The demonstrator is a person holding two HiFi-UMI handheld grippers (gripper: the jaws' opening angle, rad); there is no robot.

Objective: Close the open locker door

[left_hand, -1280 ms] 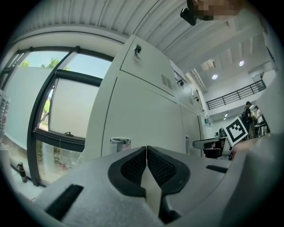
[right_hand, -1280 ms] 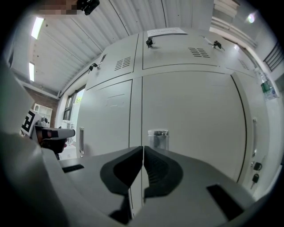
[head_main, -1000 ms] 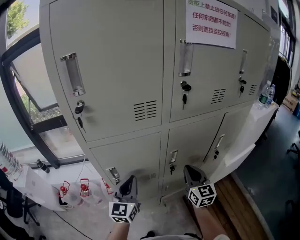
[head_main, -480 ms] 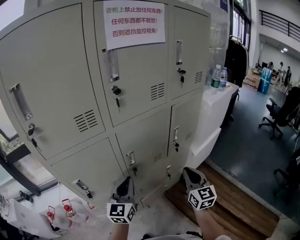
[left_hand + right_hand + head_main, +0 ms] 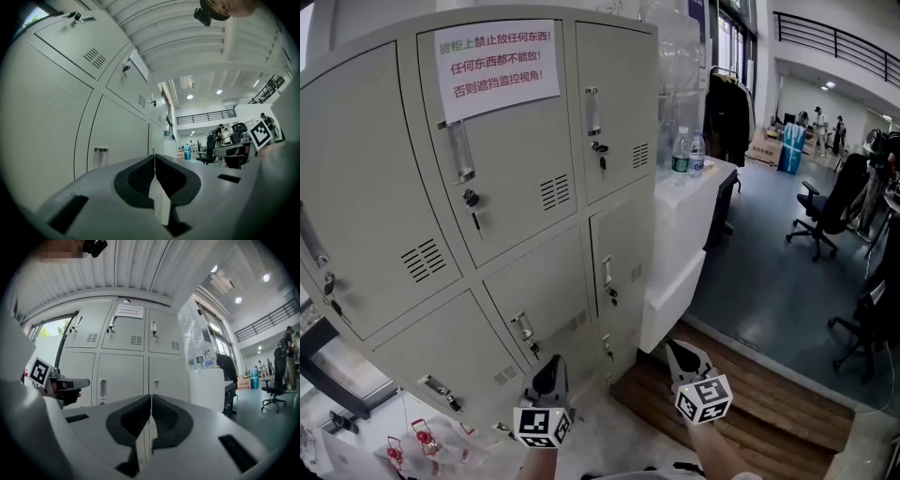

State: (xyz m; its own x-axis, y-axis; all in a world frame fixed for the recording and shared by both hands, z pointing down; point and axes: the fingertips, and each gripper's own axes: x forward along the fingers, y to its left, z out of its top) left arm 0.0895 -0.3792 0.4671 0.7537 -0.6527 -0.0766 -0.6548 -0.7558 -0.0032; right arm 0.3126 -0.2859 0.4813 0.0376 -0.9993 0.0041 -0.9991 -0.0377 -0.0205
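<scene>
We hold both grippers low before the grey lockers (image 5: 534, 253), which stand ahead and to our left, every door in sight lying flush. The left gripper (image 5: 553, 367) and right gripper (image 5: 682, 351) each have their jaws pressed together on nothing. A paper notice (image 5: 497, 58) hangs on an upper door.

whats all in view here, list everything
lockers: one bank, six doors showing, grey, left and centre
sign: one, white with red print, top middle door
counter: one, white, right of the lockers
bottles: two, clear, on the counter
coat: one, dark, hanging behind the counter
chairs: at least two, black, far right
left gripper: grey, shut, empty, bottom centre
right gripper: grey, shut, empty, bottom right of centre
</scene>
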